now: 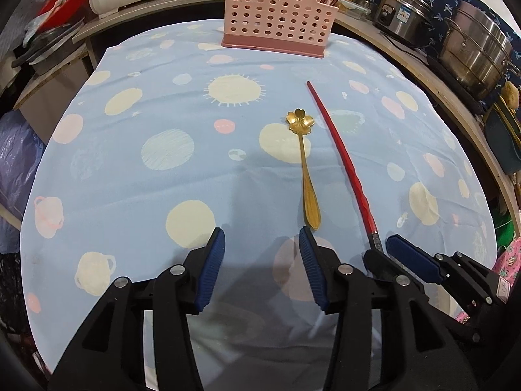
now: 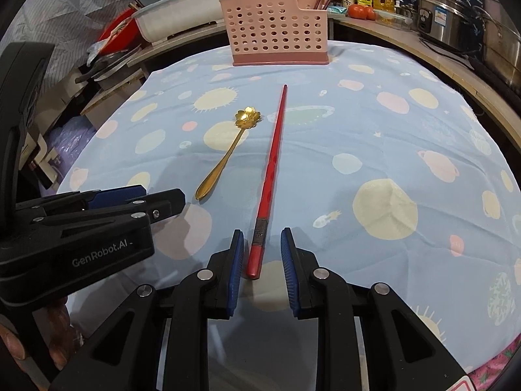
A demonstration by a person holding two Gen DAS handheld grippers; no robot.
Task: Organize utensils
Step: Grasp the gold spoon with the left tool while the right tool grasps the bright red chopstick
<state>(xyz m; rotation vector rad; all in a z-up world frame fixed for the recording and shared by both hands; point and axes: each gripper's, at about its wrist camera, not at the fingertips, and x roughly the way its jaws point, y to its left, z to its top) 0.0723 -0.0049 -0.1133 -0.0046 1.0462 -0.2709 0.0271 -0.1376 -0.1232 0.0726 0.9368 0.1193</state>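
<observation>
Both claws point down at the cloth-covered surface (image 1: 130, 169). We find the left claw (image 1: 262, 251) released, nothing between its pads, the gold spoon (image 1: 306, 176) lying just ahead of its right pad. The right claw (image 2: 262, 254) straddles the red chopstick (image 2: 272, 169) butt, pads apart from it. Farther ahead stands the pink holder (image 2: 276, 36).

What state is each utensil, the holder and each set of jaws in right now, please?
Gold spoon: flat on cloth, untouched.
Red chopstick: flat; thick end between right gripper jaws, ungripped.
Pink holder: upright, chopsticks inside.
Left gripper: open, empty.
</observation>
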